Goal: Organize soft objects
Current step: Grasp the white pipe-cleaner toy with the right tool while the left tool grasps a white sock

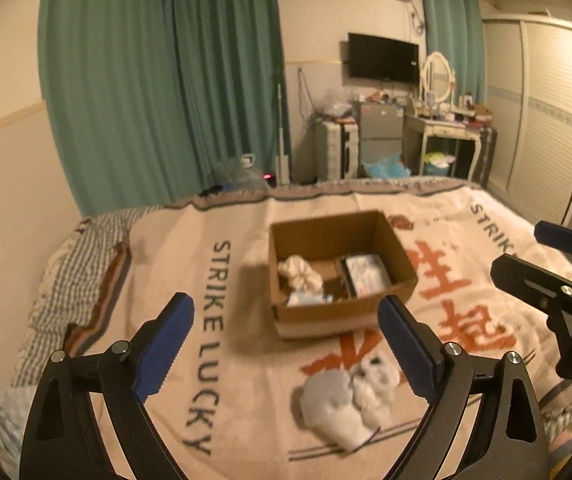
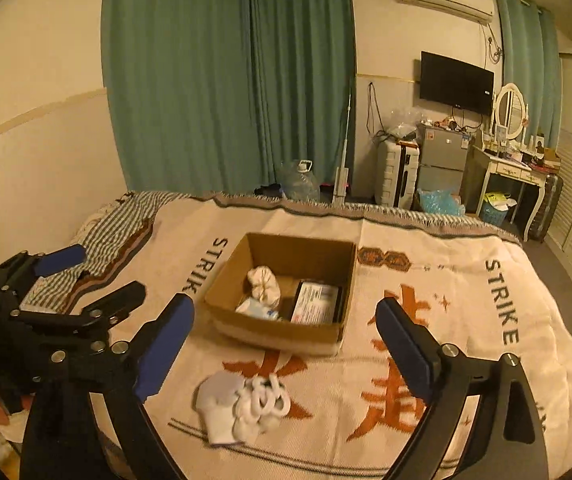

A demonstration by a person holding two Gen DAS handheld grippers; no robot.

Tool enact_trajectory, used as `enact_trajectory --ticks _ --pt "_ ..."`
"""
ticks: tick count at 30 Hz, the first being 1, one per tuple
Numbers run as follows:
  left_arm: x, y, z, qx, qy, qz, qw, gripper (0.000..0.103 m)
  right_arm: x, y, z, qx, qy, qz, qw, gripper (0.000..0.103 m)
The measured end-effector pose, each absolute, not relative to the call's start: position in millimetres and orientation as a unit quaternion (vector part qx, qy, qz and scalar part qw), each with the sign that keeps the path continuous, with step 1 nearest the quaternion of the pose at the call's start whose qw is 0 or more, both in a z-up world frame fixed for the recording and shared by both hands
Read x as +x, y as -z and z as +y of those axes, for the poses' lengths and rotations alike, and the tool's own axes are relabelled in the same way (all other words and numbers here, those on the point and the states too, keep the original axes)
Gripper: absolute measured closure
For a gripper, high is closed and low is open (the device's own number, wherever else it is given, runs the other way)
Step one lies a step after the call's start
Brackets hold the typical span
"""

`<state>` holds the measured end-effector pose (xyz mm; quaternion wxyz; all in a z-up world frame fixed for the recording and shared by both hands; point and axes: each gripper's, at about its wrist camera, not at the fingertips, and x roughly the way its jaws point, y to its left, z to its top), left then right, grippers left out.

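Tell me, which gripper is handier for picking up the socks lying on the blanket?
Probably the right gripper: the socks lie between its open fingers, while in the left gripper's view they sit off toward one finger.
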<state>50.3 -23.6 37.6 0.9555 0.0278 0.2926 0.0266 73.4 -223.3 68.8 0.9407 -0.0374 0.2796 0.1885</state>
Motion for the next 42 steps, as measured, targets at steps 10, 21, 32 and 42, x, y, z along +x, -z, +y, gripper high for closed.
enact_trajectory --ticks 10,21,32,42 --pt "68 60 -25 0.050 -0.037 0.352 0.934 0.009 93 37 -216 -0.056 -0.210 0.353 0.910 0.010" --pt "87 124 -24 0.021 -0.013 0.428 0.904 0.009 138 120 -198 -0.049 -0.231 0.424 0.874 0.018" --pt "102 155 -20 -0.004 0.007 0.478 0.879 0.009 166 166 -189 -0.021 -0.246 0.481 0.841 0.054" --pt "111 171 -27 -0.012 0.052 0.507 0.860 0.010 159 151 -190 -0.057 -0.266 0.454 0.848 0.095"
